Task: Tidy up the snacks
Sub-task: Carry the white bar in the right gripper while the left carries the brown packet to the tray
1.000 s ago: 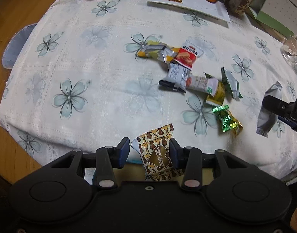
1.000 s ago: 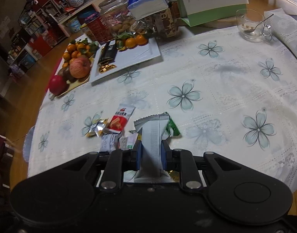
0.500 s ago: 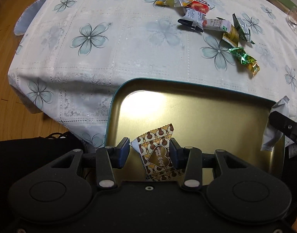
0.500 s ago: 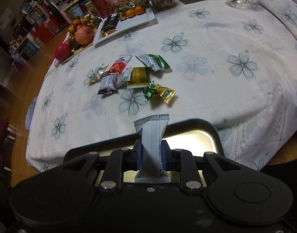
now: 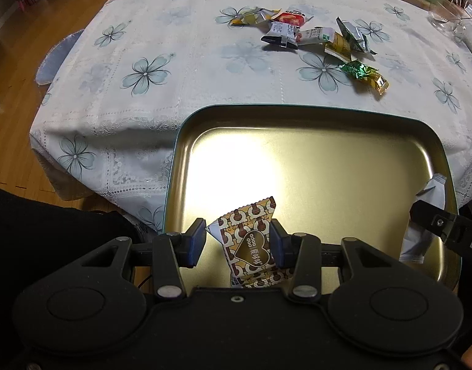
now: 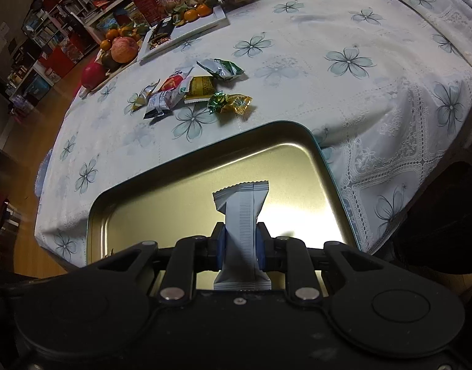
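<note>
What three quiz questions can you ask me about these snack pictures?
1. True or false: the jaws of the right gripper are empty.
2. What does the left gripper hold? A) a brown-and-gold heart packet B) a green candy C) an orange
3. Fill in: both held snacks hang over the gold ____.

Key:
1. False: they pinch a grey packet.
2. A.
3. tray.
</note>
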### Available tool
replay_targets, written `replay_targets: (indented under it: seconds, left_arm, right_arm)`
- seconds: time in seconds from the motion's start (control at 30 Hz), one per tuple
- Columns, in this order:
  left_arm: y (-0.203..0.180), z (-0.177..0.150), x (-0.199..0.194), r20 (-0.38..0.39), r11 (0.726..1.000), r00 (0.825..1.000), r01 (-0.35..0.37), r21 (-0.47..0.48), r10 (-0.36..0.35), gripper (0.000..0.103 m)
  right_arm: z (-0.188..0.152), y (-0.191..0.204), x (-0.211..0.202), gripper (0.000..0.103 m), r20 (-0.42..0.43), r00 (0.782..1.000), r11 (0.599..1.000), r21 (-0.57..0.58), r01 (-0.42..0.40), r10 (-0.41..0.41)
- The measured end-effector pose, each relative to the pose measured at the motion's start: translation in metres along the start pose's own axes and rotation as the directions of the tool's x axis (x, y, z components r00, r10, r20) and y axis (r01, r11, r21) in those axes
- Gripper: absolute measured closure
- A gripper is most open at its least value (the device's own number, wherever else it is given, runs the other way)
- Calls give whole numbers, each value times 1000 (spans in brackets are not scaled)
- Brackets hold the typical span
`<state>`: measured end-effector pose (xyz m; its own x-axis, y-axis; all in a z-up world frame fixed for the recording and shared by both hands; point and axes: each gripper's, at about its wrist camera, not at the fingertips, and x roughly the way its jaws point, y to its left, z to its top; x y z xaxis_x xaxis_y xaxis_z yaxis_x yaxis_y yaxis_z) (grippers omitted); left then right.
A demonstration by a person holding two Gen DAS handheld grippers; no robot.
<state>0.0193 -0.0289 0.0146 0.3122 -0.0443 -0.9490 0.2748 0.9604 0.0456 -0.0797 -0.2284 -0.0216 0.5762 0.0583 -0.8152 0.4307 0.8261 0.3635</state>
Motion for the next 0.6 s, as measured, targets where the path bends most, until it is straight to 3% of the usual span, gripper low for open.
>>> replay_targets:
  seconds: [0.13,0.33,0.6]
  left_arm:
    - [-8,-18,-3,42,1000,999,-13,14,13,52]
    - [-8,-41,-12,114,1000,993,29,10,-30,52]
    - [7,-46,-4,122,996,991,63,-56,-56,52]
  right_arm:
    - [-15,0,-9,81,26,1000,1000,-21,-4,4]
    - [-33,-1,-25,81,61,997,998,-52,-42,46]
    - [-38,-1,-34,81,98,994,998,-58,-40,45]
